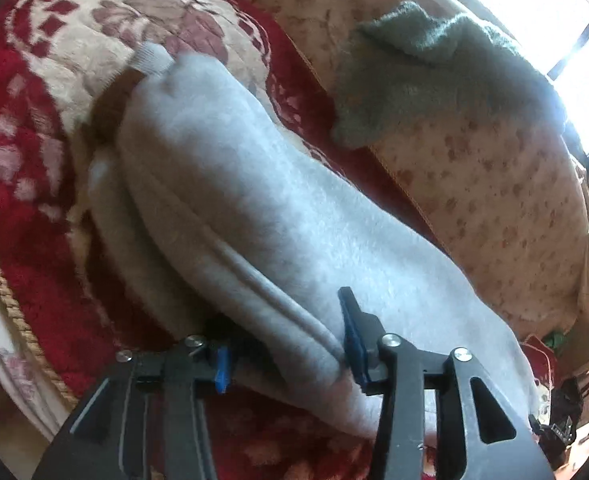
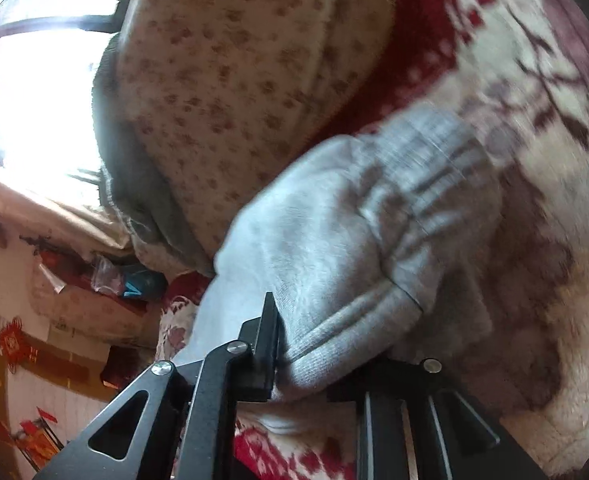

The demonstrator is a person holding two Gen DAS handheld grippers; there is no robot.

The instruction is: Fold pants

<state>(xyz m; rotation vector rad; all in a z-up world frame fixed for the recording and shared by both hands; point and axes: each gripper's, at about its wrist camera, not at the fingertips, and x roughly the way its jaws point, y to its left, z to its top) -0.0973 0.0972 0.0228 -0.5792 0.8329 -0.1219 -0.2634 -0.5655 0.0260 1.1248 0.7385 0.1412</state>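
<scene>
Light grey fleece pants (image 1: 230, 200) lie folded lengthwise on a red and cream patterned blanket (image 1: 34, 120), one ribbed cuff (image 1: 150, 58) at the far end. My left gripper (image 1: 290, 356) is shut on the thick folded edge of the pants near the bottom of the left wrist view. In the right wrist view the pants (image 2: 334, 232) show a ribbed band (image 2: 434, 152) bunched up. My right gripper (image 2: 334, 360) is shut on a ribbed edge of the pants; its right finger is hidden under the cloth.
A cream spotted quilt (image 1: 474, 168) lies beyond the pants, with a grey-green knitted garment (image 1: 434, 68) on it. A bright window (image 1: 554, 20) is behind. The quilt (image 2: 222, 80) also fills the upper right wrist view. A wall with red decorations (image 2: 14, 344) is at left.
</scene>
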